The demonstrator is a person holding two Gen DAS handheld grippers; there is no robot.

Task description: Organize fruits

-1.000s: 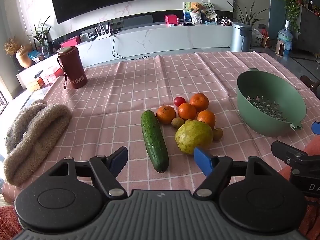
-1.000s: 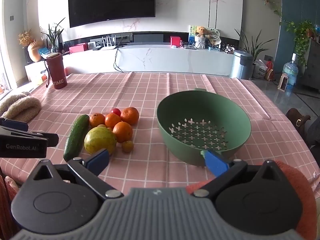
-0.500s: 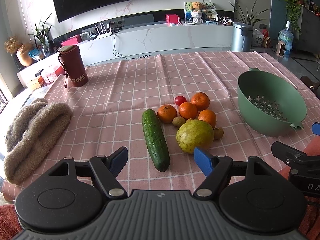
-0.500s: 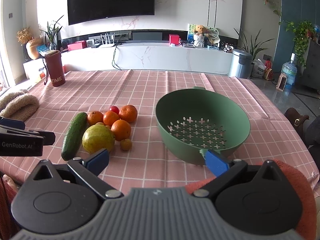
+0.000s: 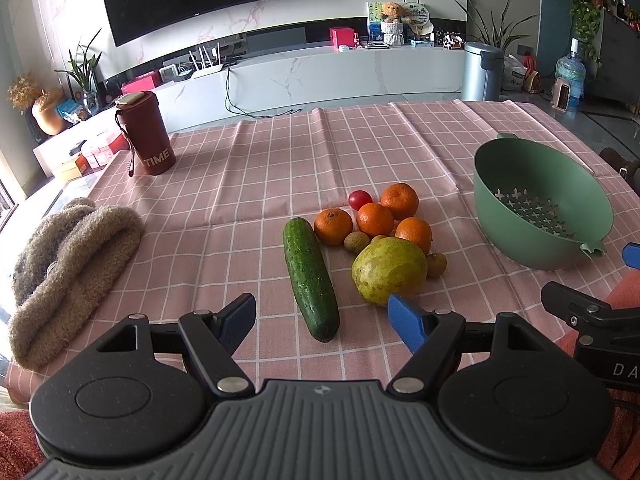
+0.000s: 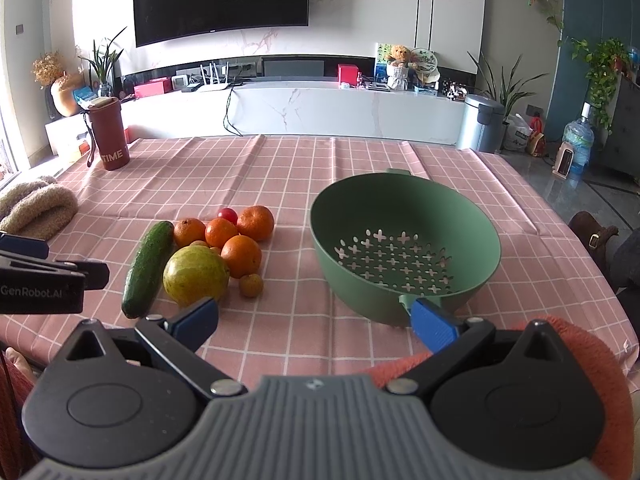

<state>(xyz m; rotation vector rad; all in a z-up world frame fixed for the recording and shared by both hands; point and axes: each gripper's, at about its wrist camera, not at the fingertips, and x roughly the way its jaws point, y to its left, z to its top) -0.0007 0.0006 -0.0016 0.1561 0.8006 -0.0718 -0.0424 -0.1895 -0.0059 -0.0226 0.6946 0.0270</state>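
Note:
On the pink checked cloth lies a pile of produce: a dark green cucumber (image 5: 310, 276), a large yellow-green pear-like fruit (image 5: 388, 265), several oranges (image 5: 374, 219), a small red tomato (image 5: 359, 199) and small brown fruits (image 5: 436, 264). To its right stands an empty green colander bowl (image 5: 540, 204) (image 6: 404, 246). My left gripper (image 5: 322, 320) hangs open just short of the cucumber's near end. At the table's near edge my right gripper (image 6: 316, 320) is open, with nothing in it, facing the bowl and the fruit pile (image 6: 218, 252).
A dark red tumbler (image 5: 146, 134) marked TIME stands at the far left of the table. A beige fuzzy hat (image 5: 68, 264) lies at the left edge. Behind the table run a white TV bench and a steel bin (image 5: 482, 70).
Both grippers have crept slightly forward and up; the fruit and bowl sit a little lower in each view. Nothing on the table moved.

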